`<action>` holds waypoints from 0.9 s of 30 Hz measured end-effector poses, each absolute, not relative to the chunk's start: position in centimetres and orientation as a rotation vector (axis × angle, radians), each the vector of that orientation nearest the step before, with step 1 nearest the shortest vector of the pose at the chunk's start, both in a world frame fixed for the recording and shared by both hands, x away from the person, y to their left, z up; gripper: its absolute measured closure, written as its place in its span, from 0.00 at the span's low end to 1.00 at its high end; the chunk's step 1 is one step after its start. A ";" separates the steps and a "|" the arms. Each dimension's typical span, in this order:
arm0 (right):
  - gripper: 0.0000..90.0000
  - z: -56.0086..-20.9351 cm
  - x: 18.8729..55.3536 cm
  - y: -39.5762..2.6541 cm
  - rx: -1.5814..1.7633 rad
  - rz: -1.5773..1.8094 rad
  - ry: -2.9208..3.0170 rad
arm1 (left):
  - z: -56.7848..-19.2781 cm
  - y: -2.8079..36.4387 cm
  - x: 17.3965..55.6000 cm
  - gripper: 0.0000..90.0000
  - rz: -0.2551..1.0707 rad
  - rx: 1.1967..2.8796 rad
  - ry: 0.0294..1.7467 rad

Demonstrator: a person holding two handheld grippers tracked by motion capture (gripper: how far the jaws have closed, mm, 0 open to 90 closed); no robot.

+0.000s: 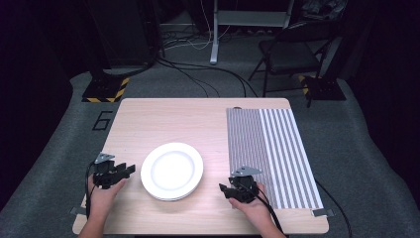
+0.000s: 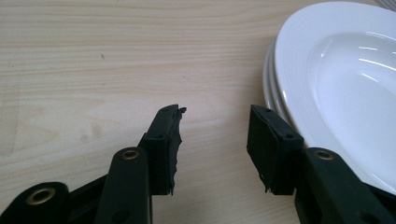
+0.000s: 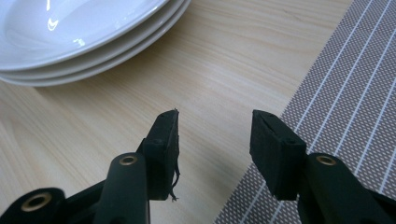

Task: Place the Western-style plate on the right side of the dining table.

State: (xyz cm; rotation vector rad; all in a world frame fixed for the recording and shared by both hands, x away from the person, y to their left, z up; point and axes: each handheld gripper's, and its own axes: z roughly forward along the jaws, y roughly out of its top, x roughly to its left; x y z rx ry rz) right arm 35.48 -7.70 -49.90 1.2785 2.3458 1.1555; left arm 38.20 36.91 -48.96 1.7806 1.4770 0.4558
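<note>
The stack of white plates [image 1: 172, 171] sits on the bare wood between both grippers, just right of the left gripper [image 1: 130, 170], farther from the right gripper [image 1: 222, 188]; both stand apart, holding nothing.

Three white plates [image 3: 70, 42] are seen stacked at the frame's lower middle, one striped placemat [image 1: 270, 153] at the right, and two hand-held grippers down low.
</note>
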 end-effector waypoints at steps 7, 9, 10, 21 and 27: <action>0.63 -49.7 36.1 -7.1 1.323 1.201 2.320 | -48.6 36.6 38.1 0.69 0.438 1.773 1.463; 0.63 -49.7 36.3 -7.0 1.328 1.208 2.320 | -48.5 36.6 38.0 0.70 0.433 1.780 1.460; 0.63 -49.7 36.3 -6.9 1.341 1.207 2.320 | -48.5 36.6 38.0 0.71 0.427 1.780 1.461; 0.65 -49.6 37.1 -6.3 1.369 1.237 2.297 | -48.3 36.2 37.9 0.77 0.403 1.764 1.446; 0.68 -49.6 37.6 -5.8 1.402 1.251 2.292 | -48.1 35.7 37.8 0.81 0.357 1.726 1.446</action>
